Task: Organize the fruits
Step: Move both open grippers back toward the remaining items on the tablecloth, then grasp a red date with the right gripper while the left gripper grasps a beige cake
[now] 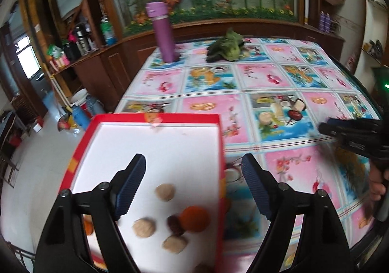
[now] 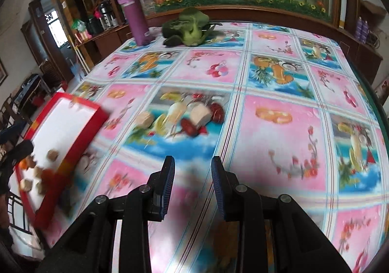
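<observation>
sitting in the red box point(image 1: 150, 117) right under the left tool point(image 1: 192, 186) are the fruits: an orange one point(image 1: 195, 219), a dark date-like piece point(image 1: 174, 224) touching it, and pale walnut-looking lumps point(image 1: 165, 191) scattered close by. the left tool gapes wide and holds nothing, one finger above the box floor, the other out past the box's red wall. the right tool point(image 2: 192, 184) is only narrowly parted and also empty, hovering over bare cloth with the box well off to its left. looks like a check for strays; for a clean pick i'd bring both fingers inside the wall and straddle one piece, not the cluster. beyond both tools the bench point(image 2: 279, 78) wears a glossy fruit-print cloth, so printed fruit could fool the eye. far ahead stand a purple flask point(image 1: 162, 34) and leafy greens point(image 1: 226, 48), then a wooden cabinet with a flowered panel.
</observation>
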Available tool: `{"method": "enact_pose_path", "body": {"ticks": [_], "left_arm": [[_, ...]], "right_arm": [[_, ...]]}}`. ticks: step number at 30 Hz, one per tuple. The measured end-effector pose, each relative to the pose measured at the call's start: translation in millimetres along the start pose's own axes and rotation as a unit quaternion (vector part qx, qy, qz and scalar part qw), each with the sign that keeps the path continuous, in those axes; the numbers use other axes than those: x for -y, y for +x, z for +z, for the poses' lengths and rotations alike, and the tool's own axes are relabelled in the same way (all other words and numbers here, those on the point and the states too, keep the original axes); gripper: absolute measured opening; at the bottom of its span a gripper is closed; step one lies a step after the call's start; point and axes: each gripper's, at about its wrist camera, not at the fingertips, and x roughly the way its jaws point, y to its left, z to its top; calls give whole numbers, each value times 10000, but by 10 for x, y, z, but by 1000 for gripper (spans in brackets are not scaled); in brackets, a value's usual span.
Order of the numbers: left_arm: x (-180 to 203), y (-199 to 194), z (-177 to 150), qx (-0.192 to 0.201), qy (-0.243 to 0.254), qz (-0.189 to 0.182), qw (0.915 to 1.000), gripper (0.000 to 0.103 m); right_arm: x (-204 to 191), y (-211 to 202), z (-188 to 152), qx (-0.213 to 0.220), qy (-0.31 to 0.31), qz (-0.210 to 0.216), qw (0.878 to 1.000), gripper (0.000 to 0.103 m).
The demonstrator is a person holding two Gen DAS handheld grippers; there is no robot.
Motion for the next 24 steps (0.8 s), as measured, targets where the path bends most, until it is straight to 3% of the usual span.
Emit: {"method": "enact_pose_path", "body": {"ticks": [8,15,16,17,24], "left_arm": [[224,275,224,-288,193,-129,9993,81],[432,491,352,-473,397,-309,9976,82],[478,533,380,-507,429,-356,9972,82],[513,565,399,-523,451,-377,9969,82],[790,890,532,-876,553,-573,9930,82]], "right_arm": [[-67,441,199,-296,-144,236,9992,30],[-85,494,240,-121,-291,319,9990,30],[-82,492,240,-119,-318,323,9989,28],[-76,490,239,-115,-374,279,9988,20],[29,420,249,-429,-348,207,9983,18]]}}
